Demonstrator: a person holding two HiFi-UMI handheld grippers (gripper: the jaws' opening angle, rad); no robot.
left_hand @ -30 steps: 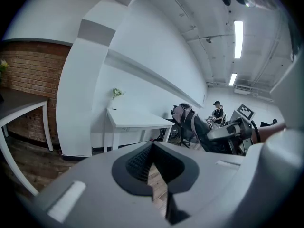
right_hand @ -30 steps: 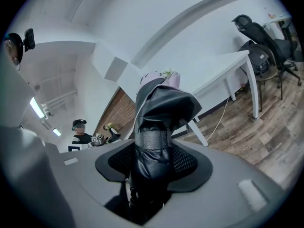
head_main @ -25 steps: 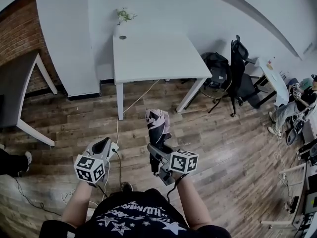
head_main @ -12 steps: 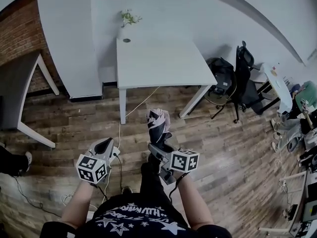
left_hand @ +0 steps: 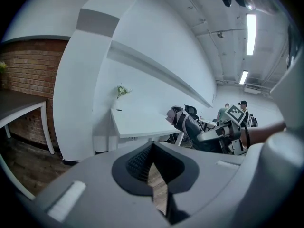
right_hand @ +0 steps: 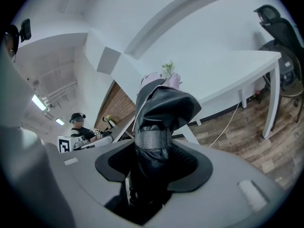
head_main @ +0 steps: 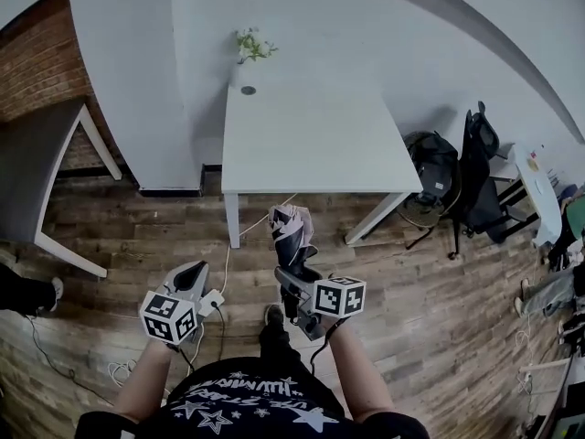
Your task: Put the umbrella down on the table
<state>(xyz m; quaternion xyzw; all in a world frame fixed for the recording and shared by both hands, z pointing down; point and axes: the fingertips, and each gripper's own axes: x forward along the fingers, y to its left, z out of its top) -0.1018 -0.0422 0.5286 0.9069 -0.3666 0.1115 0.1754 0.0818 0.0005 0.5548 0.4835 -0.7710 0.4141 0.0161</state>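
Desk: white, near half bare, ahead of both sets of fingers, not yet beneath them.
Umbrella: folded, strapped, rising out of right gripper, fingers clamped on its lower body.
Handling: carry past desk edge, tip flat, lower till resting, only then release.
Left gripper: fingers together, empty; keep aside.

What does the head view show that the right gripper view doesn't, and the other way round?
Head view only: the person's black printed shirt, their forearms and a shoe below the tools. Right gripper view only: ceiling lights, a person in a cap in the background, and the strap wrapped around the folded umbrella. Both: the right tool shut on the umbrella, and the white table ahead with its plant.
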